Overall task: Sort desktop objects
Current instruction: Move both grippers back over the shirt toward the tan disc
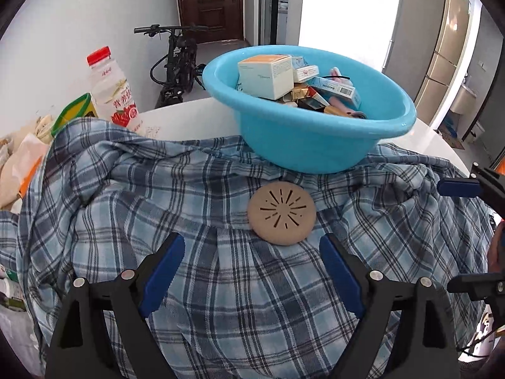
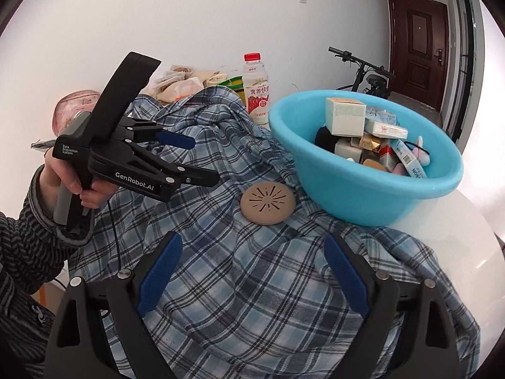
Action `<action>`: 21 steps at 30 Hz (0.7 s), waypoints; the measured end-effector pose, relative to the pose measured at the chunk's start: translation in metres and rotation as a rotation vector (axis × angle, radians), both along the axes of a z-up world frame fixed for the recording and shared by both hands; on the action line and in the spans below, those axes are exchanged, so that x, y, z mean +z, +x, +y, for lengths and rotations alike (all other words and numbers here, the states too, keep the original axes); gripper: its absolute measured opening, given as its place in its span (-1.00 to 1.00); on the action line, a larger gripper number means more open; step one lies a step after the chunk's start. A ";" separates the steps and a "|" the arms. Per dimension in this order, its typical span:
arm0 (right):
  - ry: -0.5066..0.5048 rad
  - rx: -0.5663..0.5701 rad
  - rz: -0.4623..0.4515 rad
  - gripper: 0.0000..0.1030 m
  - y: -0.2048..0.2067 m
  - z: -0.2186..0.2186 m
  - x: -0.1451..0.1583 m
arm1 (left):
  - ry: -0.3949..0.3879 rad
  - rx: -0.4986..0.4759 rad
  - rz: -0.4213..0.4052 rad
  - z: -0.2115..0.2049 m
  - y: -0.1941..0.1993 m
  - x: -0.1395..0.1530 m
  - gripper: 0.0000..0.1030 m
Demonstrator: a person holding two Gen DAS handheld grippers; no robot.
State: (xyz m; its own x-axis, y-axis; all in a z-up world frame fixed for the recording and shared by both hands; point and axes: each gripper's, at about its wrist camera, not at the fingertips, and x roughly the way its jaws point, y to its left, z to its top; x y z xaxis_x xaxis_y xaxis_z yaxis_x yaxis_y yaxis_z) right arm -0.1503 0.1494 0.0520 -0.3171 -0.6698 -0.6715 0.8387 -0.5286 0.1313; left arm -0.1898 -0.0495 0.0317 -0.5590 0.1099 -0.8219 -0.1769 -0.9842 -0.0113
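A round tan disc (image 1: 281,217) (image 2: 268,202) with cut slots lies on a crumpled blue plaid shirt (image 1: 221,284) (image 2: 252,300) spread over the white table. Just behind it, a light blue plastic bowl (image 1: 300,145) (image 2: 363,202) holds several small boxes and packets. My left gripper (image 1: 251,241) (image 2: 202,159) is open above the shirt, with the disc just beyond its right fingertip. My right gripper (image 2: 252,241) (image 1: 464,233) is open too, over the shirt just short of the disc. Neither holds anything.
A red-capped drink bottle (image 1: 110,94) (image 2: 256,88), a green-lidded container (image 1: 74,110) and snack bags (image 2: 180,85) stand at the table's far left. A hand and striped sleeve (image 2: 28,237) hold the left gripper. Beyond the table are a bicycle (image 1: 176,63), a door and a refrigerator (image 1: 442,47).
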 end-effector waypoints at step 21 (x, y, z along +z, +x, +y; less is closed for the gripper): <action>0.106 -0.099 -0.019 0.89 -0.025 -0.063 -0.054 | -0.013 0.077 -0.076 -0.027 0.013 -0.045 0.73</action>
